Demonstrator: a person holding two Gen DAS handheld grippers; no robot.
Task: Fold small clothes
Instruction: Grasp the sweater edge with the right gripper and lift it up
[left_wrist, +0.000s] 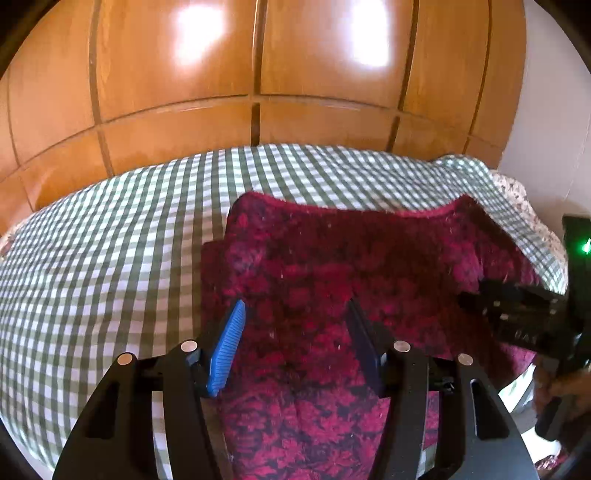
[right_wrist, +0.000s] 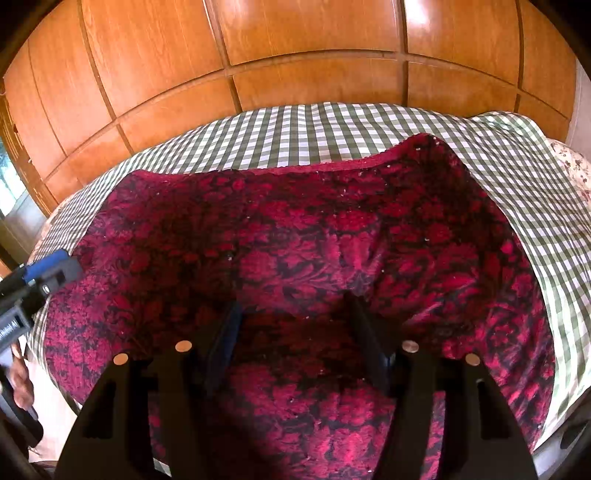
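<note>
Item one, your left gripper (left_wrist: 295, 314): fingers spread, one blue ribbed pad (left_wrist: 227, 347) on the left and a dark pad on the right; nothing pinched between them; the cloth lies beneath the gap, and you cannot tell from this view whether the tips touch it.

Item two, your right gripper (right_wrist: 293, 314): fingers likewise spread, both in shadow; no fold caught between the pads; the cloth runs under and past both fingers.

Item three, the garment (right_wrist: 295, 229): red with a black leaf-like pattern, fuzzy surface; it lies on the bed in front of both grippers, its far edge a plain red hem (right_wrist: 325, 166) running across; the right far corner stands raised in a peak; in the left wrist view its left side shows a stepped, layered edge (left_wrist: 214, 251), one layer over another.

Item four, the bed cover (left_wrist: 110, 240): green and white check; it carries the garment and shows bare to the left and beyond it; a floral fabric (right_wrist: 572, 166) peeks out at the far right edge.

Item five, the wardrobe (left_wrist: 258, 74): glossy brown wooden panels behind the bed, with bright reflections.

Item six, your hand (right_wrist: 20, 384): partly visible at the left edge of the right wrist view, below the left gripper.
</note>
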